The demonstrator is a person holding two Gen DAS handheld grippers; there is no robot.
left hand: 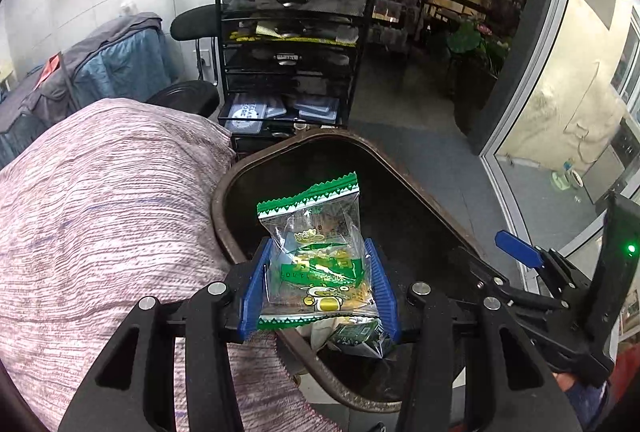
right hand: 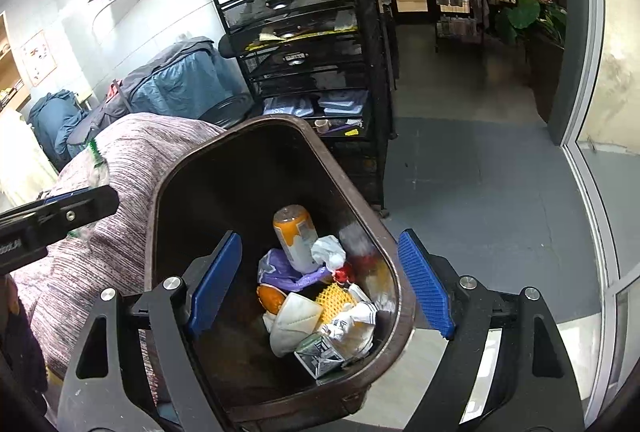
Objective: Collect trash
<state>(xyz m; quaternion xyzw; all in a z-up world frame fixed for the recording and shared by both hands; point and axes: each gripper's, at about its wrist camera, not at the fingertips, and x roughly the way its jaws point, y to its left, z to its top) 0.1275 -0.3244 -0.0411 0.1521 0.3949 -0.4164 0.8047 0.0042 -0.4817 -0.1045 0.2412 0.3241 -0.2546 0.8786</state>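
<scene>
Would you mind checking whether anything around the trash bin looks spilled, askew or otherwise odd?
Nothing stands out. The brown bin holds its trash inside, nothing lies spilled on the floor, and the left gripper holds a green snack wrapper over the opening.

**Glossy film, ribbed rubber, knitted cloth**

The clear crinkled plastic snack wrapper with green serrated edges (left hand: 316, 252) is glossy and catches glare. The left gripper (left hand: 318, 286) has ribbed blue pads that look rubbery, on matt black plastic arms with shiny round metal bolts; the right gripper (right hand: 320, 282) is built the same. The dark brown plastic trash bin (right hand: 168, 183) has a smooth, faintly shiny rim and a dull, scuffed inner wall. At its 9 o'clock lies a pink-grey knitted cloth cover (left hand: 100, 211), rough and ridged. Inside the bin, a white paper mask (right hand: 296, 316) looks matt, and a yellow foam net sleeve (right hand: 334, 298) looks soft. The black metal mesh drawer cart (left hand: 292, 43) is matt.
</scene>
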